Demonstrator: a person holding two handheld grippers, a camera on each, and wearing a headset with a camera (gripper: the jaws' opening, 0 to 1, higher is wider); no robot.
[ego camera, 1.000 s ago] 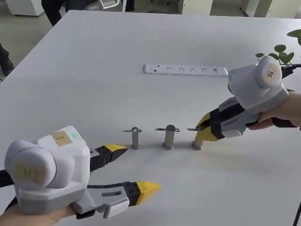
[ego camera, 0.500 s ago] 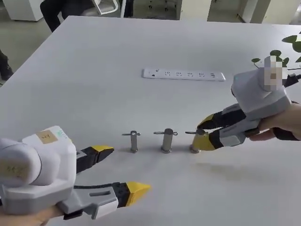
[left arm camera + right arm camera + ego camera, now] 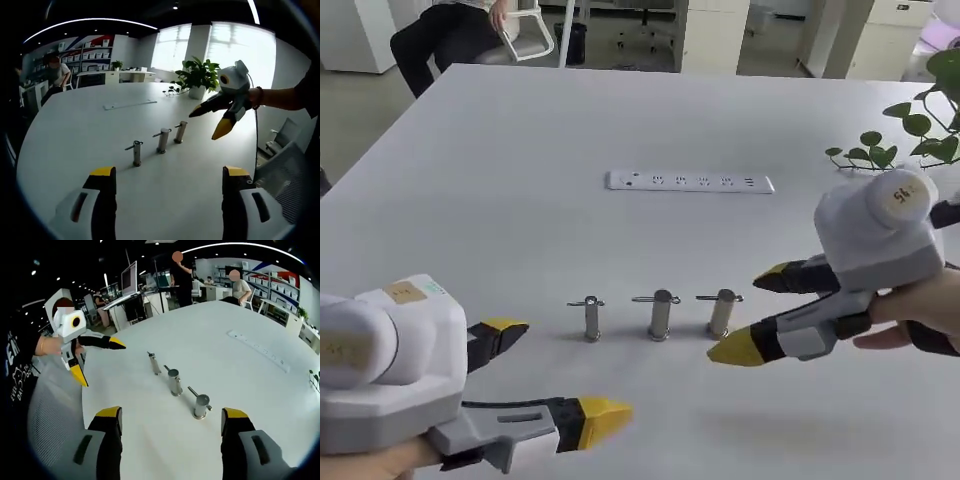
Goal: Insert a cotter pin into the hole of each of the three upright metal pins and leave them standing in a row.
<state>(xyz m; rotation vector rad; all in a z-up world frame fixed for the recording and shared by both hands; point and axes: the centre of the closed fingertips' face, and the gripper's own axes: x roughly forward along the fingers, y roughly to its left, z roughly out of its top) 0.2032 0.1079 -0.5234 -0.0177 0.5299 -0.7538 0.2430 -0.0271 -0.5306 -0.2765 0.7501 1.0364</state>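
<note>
Metal pins (image 3: 660, 320) stand in a row, cotter pins (image 3: 642, 298) inserted.

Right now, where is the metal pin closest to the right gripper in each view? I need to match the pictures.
Head view: the metal pin stands at the right end of the row, just below centre.
Left gripper view: the metal pin is the farthest of the three, near centre.
Right gripper view: the metal pin is the nearest of the three, above the jaws.
Shared landmark: the power strip lying beyond the row.
</note>
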